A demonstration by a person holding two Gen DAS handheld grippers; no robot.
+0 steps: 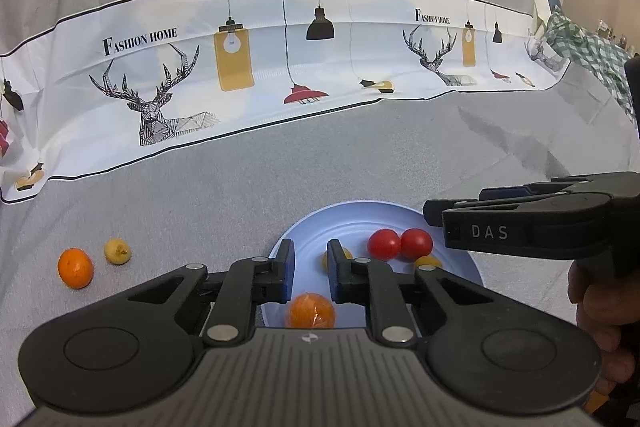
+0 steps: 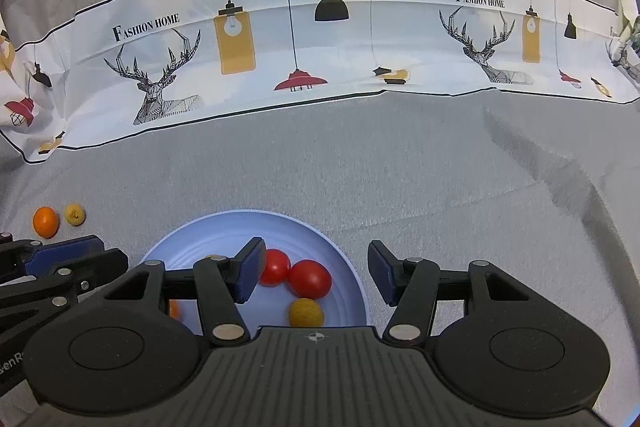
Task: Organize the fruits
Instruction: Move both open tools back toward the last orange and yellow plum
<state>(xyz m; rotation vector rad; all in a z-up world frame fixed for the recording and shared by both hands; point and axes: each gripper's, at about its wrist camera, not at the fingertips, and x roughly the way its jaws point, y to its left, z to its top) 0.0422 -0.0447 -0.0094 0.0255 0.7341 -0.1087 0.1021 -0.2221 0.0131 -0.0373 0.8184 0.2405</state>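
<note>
we hover the left gripper [image 1: 311,269], jaws narrowed and empty, above the orange [image 1: 311,311] at the plate's [image 1: 352,217] near edge, right gripper [image 2: 316,273] half-open and empty; lift clear, then fetch the loose orange [image 1: 75,267] beside the plate's left edge.

orange fruit [image 2: 174,309]: mostly hidden behind right hand-held gripper [image 2: 316,273] | checked cloth [image 1: 592,55]: cut off at edge

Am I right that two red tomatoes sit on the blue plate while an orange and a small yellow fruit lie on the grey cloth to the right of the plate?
Not quite: the orange and small yellow fruit lie to the left of the blue plate, as the left wrist view shows. The two red tomatoes do sit on the plate.
</note>
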